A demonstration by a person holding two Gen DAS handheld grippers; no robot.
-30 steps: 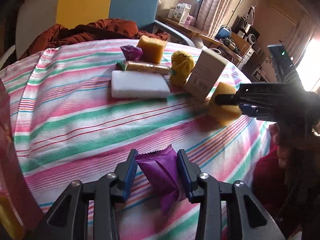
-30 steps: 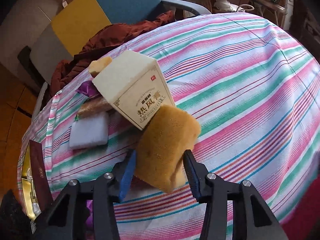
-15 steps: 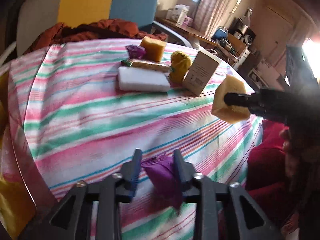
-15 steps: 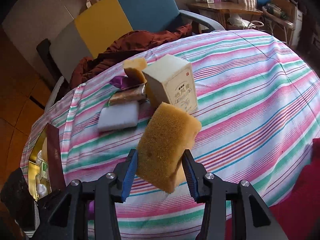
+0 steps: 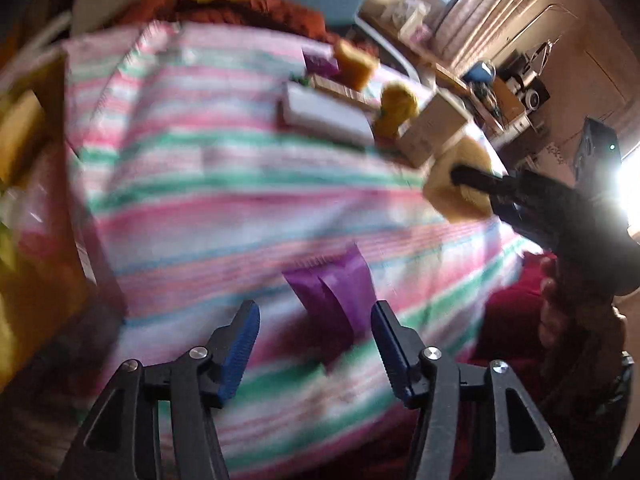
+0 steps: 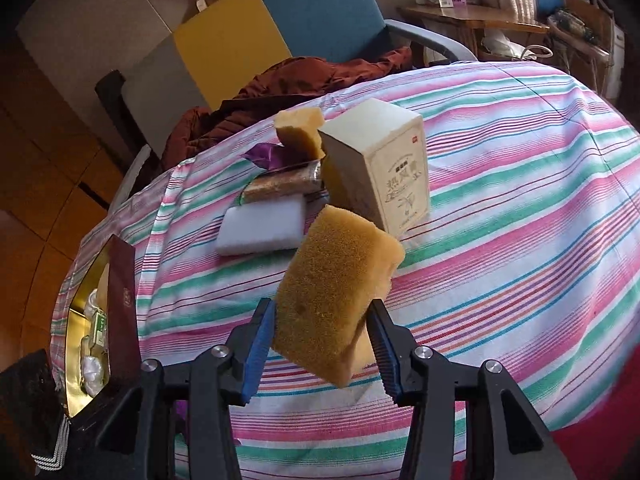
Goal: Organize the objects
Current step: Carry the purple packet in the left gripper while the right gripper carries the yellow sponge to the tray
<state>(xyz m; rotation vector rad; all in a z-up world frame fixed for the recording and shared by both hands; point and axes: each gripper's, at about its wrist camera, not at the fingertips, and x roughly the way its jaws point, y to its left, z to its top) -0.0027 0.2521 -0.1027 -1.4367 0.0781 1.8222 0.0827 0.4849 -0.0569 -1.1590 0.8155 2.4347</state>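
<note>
A purple snack packet [image 5: 328,292] lies between the blue pads of my left gripper [image 5: 314,320], just above the striped tablecloth [image 5: 192,184]. The jaws are opening and neither pad touches the packet. The view is blurred. My right gripper [image 6: 322,312] holds a yellow-brown sponge [image 6: 336,288] in the air above the cloth; its jaws are opening slightly, but both pads still press the sponge. In the left wrist view that sponge [image 5: 448,200] and the right gripper [image 5: 476,178] hang at the right.
Grouped at the far side are a white block [image 6: 262,228], a cream carton [image 6: 384,172], a brown bar packet [image 6: 280,184], a second sponge [image 6: 300,128], another purple packet [image 6: 268,156] and a yellow toy [image 5: 398,108]. A gold-lined box [image 6: 80,320] with a dark red lid [image 6: 122,308] stands at the left edge.
The left jaws have spread and let go of the purple packet, and the left view has swung and blurred. The right gripper has lifted the sponge away from the carton.
</note>
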